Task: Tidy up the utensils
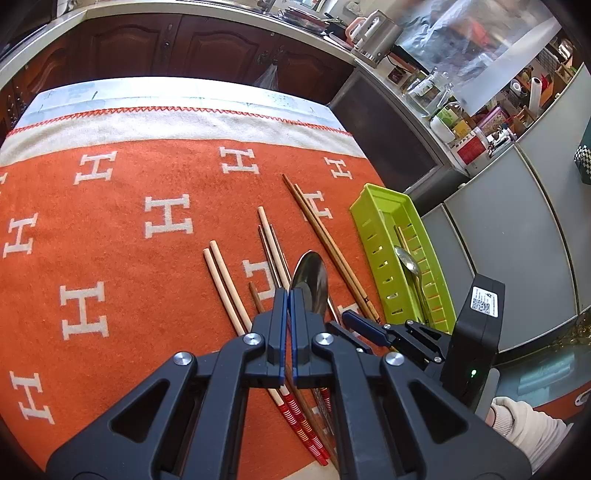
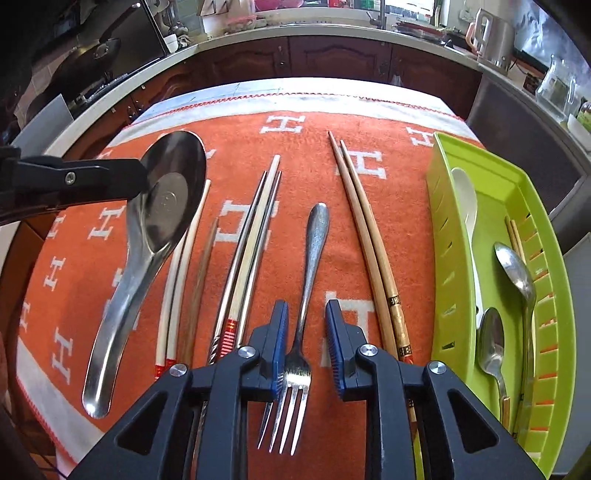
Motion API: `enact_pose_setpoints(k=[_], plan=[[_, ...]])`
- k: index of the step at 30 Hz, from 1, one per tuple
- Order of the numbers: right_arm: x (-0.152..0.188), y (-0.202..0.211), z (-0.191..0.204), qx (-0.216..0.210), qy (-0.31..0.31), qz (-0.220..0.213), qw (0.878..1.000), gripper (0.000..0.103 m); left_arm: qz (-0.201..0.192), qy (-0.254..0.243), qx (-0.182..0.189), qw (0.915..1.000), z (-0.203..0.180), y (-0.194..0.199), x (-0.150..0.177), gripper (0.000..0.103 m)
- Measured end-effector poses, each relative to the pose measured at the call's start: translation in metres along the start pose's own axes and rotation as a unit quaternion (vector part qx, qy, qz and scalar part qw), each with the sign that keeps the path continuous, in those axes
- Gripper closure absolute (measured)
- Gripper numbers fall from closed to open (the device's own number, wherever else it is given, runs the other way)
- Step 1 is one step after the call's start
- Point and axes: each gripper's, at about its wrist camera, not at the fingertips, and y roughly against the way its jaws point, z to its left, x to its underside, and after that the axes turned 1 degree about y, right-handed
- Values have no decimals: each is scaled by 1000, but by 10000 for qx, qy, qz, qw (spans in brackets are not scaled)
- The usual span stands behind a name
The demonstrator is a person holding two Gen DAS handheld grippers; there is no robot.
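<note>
A home kitchen: dark wooden cabinet doors run under a pale countertop along the top of the frame, with an electric kettle and jars crowded at upper right.

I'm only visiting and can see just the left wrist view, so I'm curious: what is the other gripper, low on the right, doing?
Observer: The right gripper is open, with its jaws on either side of a fork that lies on the cloth.
Operator: I see one spoon in the tray. Are there more?
Observer: The tray holds three: a white spoon, a long steel spoon and a short one.
Operator: And the big spoon in my gripper?
Observer: The left gripper grips the big spoon by the bowl. Its handle, hidden from you, points toward the cloth's near edge.
</note>
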Motion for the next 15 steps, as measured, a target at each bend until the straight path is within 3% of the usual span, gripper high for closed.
enact_pose_setpoints(k=[1, 2, 7, 12, 15], plan=[[-1, -1, 4, 94, 81, -1, 9999, 96, 7, 11, 6, 10000, 1, 0, 0, 103], [-2, -2, 6, 71, 120, 15, 9999, 99, 9, 16, 11, 10000, 0, -1, 0, 103], [-3, 6, -7, -386, -342, 24, 9987, 100, 13, -63, 39, 10000, -6, 2, 3, 103], [-6, 43, -37, -784, -856, -324, 9927, 100, 6, -203, 103, 9997, -24, 7, 1, 103], [-7, 65, -56, -796, -1021, -503, 9903, 100, -26, -332, 191, 9993, -44, 11, -1, 103]])
